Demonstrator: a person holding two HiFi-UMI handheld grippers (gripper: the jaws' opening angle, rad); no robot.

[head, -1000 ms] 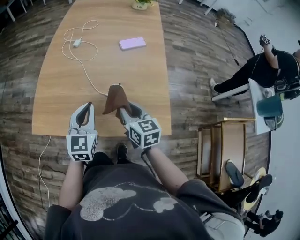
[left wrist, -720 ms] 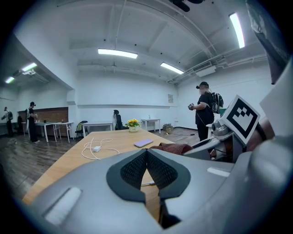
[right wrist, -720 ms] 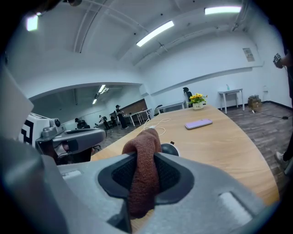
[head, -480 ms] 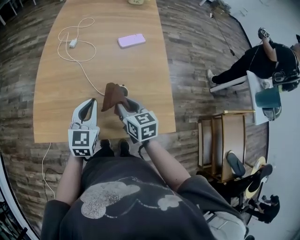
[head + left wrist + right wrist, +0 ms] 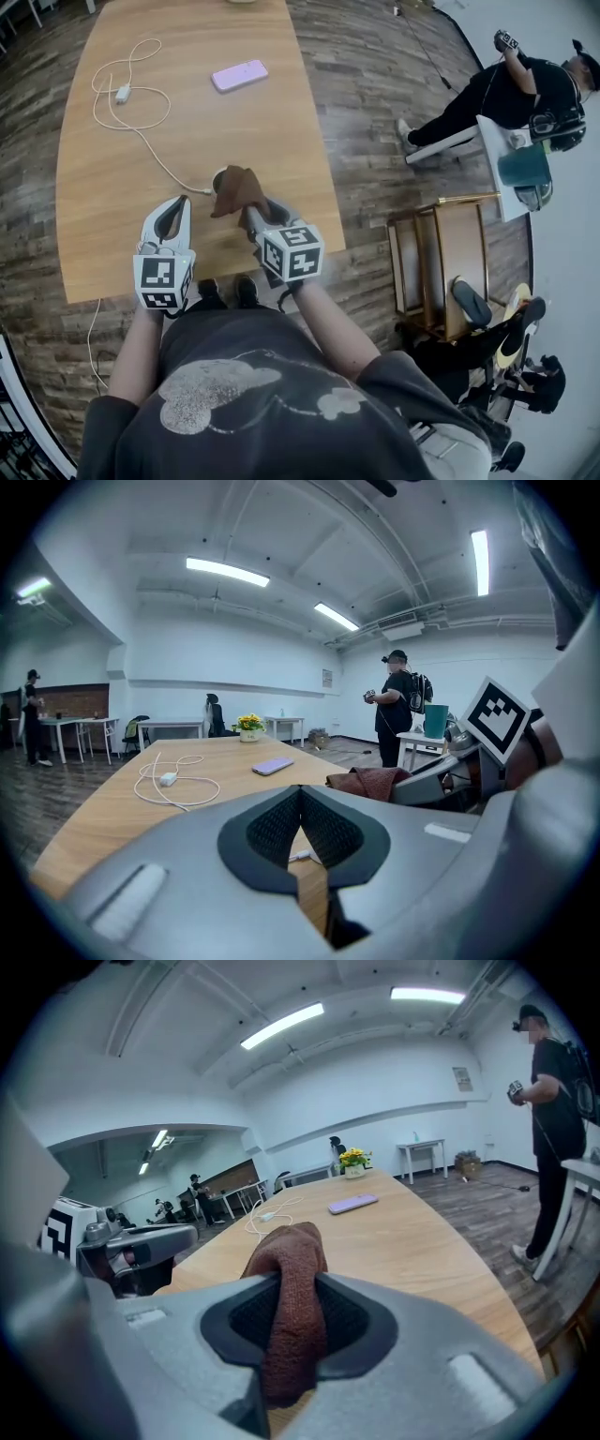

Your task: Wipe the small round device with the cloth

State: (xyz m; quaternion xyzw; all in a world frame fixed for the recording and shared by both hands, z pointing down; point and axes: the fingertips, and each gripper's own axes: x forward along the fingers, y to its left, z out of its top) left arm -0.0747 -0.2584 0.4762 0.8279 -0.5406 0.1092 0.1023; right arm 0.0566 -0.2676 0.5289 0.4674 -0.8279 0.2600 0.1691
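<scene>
My right gripper [image 5: 252, 213] is shut on a brown cloth [image 5: 240, 190], which bunches up from between its jaws [image 5: 292, 1283]. The cloth lies on the small round device [image 5: 218, 179]; only the device's left rim shows beside it, with a white cable running off from it. My left gripper [image 5: 177, 202] hovers over the table's near edge, left of the cloth, its jaws shut with nothing in them [image 5: 300, 794]. From the left gripper view the cloth [image 5: 371, 782] sits just to the right and hides the device.
On the wooden table [image 5: 253, 122] a white cable and charger [image 5: 122, 94] lie at far left, a pink phone [image 5: 239, 75] farther back, and a flower pot [image 5: 248, 726] at the far end. A wooden stand [image 5: 441, 277] and a seated person [image 5: 520, 89] are at right.
The cloth in my right gripper has slid a little to the right across the device, baring the device's left rim. My left gripper has stayed in place, shut.
</scene>
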